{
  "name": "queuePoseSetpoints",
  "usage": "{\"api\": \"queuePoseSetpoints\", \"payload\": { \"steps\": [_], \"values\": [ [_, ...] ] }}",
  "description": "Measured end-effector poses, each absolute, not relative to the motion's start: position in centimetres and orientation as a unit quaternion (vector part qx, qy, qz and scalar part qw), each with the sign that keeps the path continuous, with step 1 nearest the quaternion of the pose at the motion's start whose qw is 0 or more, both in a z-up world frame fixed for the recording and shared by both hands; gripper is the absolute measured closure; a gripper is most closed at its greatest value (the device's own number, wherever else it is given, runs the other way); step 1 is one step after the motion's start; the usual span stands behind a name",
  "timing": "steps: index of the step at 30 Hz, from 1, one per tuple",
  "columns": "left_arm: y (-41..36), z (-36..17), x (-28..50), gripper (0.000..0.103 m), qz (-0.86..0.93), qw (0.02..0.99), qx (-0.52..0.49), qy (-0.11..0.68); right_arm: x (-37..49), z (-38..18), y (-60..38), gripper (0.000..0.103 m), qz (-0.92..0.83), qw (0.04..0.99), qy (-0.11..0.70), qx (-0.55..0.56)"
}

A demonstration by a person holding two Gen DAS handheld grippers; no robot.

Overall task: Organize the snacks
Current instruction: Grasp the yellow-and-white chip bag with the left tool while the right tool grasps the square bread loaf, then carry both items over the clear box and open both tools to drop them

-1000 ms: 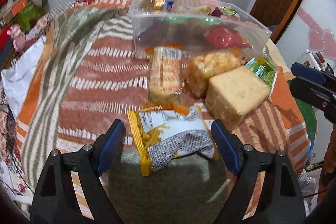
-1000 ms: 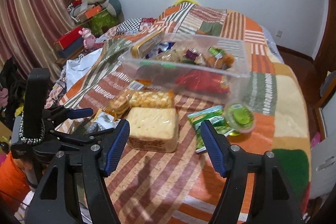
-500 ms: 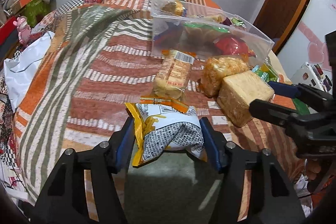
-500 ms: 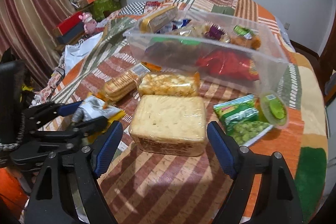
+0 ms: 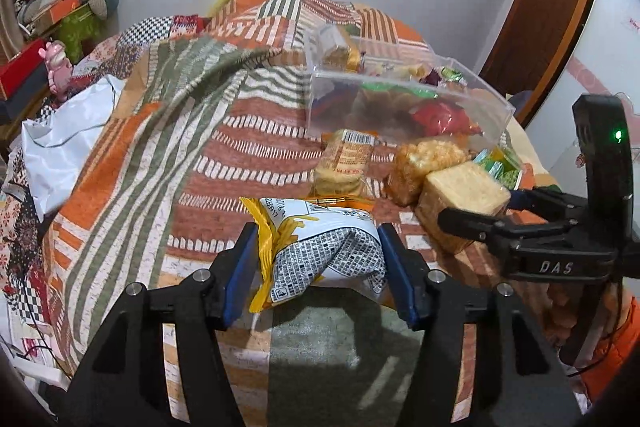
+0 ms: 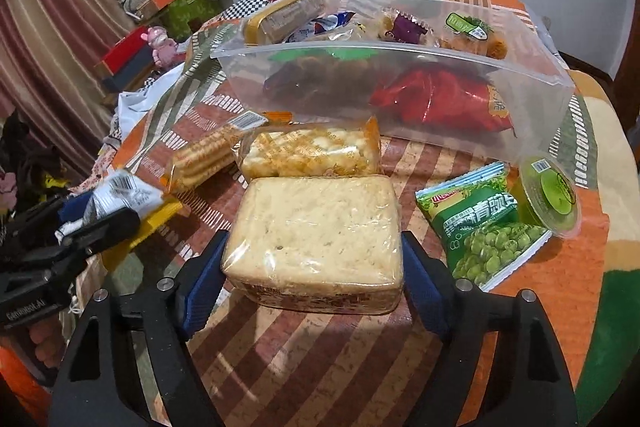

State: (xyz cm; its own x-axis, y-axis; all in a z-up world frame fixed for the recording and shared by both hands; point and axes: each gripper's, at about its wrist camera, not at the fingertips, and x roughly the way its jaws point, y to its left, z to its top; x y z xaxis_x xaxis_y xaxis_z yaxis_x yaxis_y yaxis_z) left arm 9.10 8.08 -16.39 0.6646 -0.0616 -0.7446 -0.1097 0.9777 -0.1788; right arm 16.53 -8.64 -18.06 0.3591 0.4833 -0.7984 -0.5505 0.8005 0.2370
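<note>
— Where's the snack bag [image 5: 332, 259]?

— Near edge of the striped bedspread [image 5: 168, 155], between the blue pads of the left gripper [image 5: 316, 247]. Clamped there, jaws having just been closing; foil crumpled and bulging between the pads, yellow seam poking out on the left. Lifted or resting on the cloth: cannot tell.

— And the cracker block [image 6: 320, 227]?

— Flat on the bedspread, wrapped in clear film, right between the pads of the right gripper [image 6: 313, 251]. Jaws just been opening and then closing in a little. Now pressed to the wrapper on both sides, so gripped at the near end.

— Around it?

— Just behind, touching its far edge, an orange-edged cracker pack [image 6: 312, 151]. Left of that, a biscuit sleeve [image 6: 204, 151] lying at an angle, barcode end toward the bin. To the right, a green pea packet [image 6: 480, 227] with a green-lidded cup [image 6: 552, 195] beside it, tipped on its side.

— The bin?

— Clear bin [image 6: 400, 99] behind all of those, farther up the bed, already holding a red bag [image 6: 440, 99] low down and several small wrapped snacks on top. Beyond the bed, a plain white wall.
</note>
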Motion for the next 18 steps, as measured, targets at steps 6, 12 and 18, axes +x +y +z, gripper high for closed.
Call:
{"api": "queuePoseSetpoints", "payload": {
  "steps": [6, 12, 18],
  "values": [
    [7.9, -14.7, 9.1, 0.044, 0.007, 0.915, -0.102, 0.39, 16.0, -16.9, -9.7, 0.024, 0.315, 0.831, 0.458, -0.031],
    [7.2, -12.7, 9.4, 0.044, 0.0, 0.926, -0.093, 0.366, 15.7, -14.8, -10.6, 0.024, 0.313, 0.846, 0.431, -0.023],
    [6.8, -11.0, 10.6, 0.044, -0.009, 0.933, -0.088, 0.348, 16.3, -12.2, -11.7, 0.024, 0.302, 0.866, 0.4, -0.008]
  ]
}}
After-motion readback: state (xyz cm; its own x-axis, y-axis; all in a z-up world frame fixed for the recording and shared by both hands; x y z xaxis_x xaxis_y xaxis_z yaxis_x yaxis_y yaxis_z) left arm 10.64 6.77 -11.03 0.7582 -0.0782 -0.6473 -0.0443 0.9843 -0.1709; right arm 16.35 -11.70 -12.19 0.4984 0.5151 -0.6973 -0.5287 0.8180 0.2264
